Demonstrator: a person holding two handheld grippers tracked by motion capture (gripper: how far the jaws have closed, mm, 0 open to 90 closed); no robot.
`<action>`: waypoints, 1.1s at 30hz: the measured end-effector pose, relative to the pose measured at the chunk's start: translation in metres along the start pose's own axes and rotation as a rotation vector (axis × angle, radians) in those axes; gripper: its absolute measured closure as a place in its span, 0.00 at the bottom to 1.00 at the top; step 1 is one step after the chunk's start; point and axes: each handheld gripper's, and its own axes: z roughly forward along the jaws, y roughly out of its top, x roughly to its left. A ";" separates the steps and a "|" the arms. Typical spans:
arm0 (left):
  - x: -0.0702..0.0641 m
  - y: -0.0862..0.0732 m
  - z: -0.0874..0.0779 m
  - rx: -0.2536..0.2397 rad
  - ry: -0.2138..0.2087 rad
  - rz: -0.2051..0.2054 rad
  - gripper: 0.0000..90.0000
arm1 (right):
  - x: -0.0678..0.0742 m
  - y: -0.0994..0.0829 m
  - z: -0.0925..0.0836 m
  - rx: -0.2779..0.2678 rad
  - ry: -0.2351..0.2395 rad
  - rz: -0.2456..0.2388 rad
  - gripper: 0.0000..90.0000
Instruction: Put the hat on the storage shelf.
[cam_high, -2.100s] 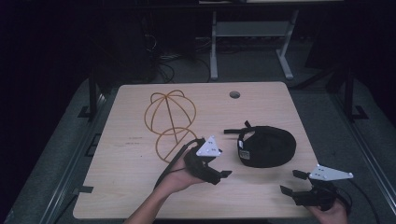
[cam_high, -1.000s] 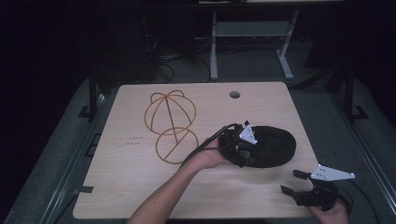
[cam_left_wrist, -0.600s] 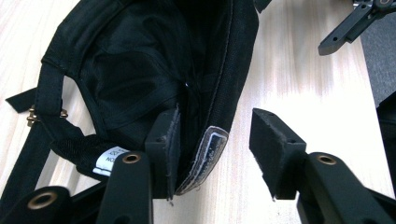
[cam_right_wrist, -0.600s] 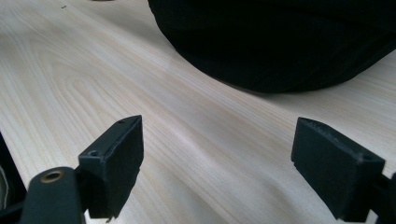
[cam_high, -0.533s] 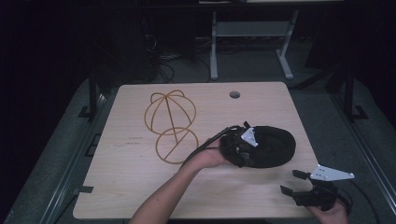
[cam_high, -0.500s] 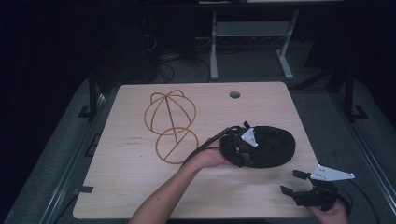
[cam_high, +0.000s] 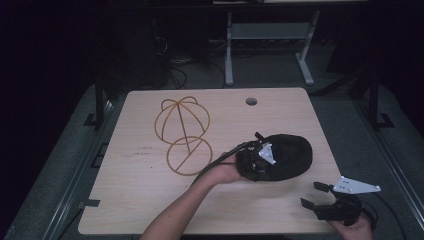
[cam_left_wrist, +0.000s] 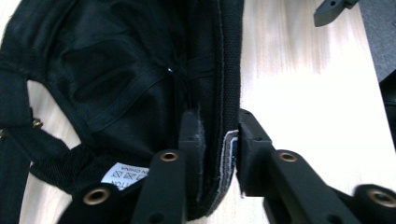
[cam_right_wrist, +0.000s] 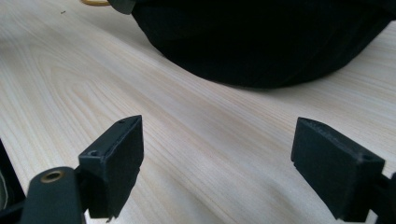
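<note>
A black cap (cam_high: 292, 156) lies on the right half of the wooden table (cam_high: 135, 200). My left gripper (cam_high: 260, 161) is at the cap's left edge. In the left gripper view its jaws have just been closing, and the left gripper (cam_left_wrist: 219, 140) is now shut on the cap's rim band (cam_left_wrist: 229, 70), one pad inside and one outside. The cap's inner lining (cam_left_wrist: 116, 70) and a white label (cam_left_wrist: 123, 175) face that camera. My right gripper (cam_high: 312, 195) rests near the front right corner, open, with nothing between its jaws. In its own view, bare wood lies between the jaws of the right gripper (cam_right_wrist: 217, 154), and the cap (cam_right_wrist: 261, 42) is beyond.
A cap-shaped frame of yellow wire (cam_high: 182, 125) lies on the table's left half, with its round ring (cam_high: 189, 156) toward the cap. A cable hole (cam_high: 251, 101) sits near the far edge. Metal stand legs (cam_high: 229, 55) rise behind the table.
The left hand moved right from the table's middle to the cap's left edge, then held there as the jaws came together on the rim. The right gripper has not moved.
</note>
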 end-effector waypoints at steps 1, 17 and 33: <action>0.000 0.000 0.000 0.000 -0.004 0.003 0.84 | 0.000 0.000 0.000 0.000 0.000 0.000 0.18; -0.012 0.006 -0.011 -0.029 -0.037 0.024 0.90 | 0.003 0.001 -0.002 -0.028 0.011 0.018 0.19; -0.012 0.011 -0.025 -0.065 -0.056 0.005 0.90 | 0.005 0.001 0.000 -0.033 0.029 0.009 0.18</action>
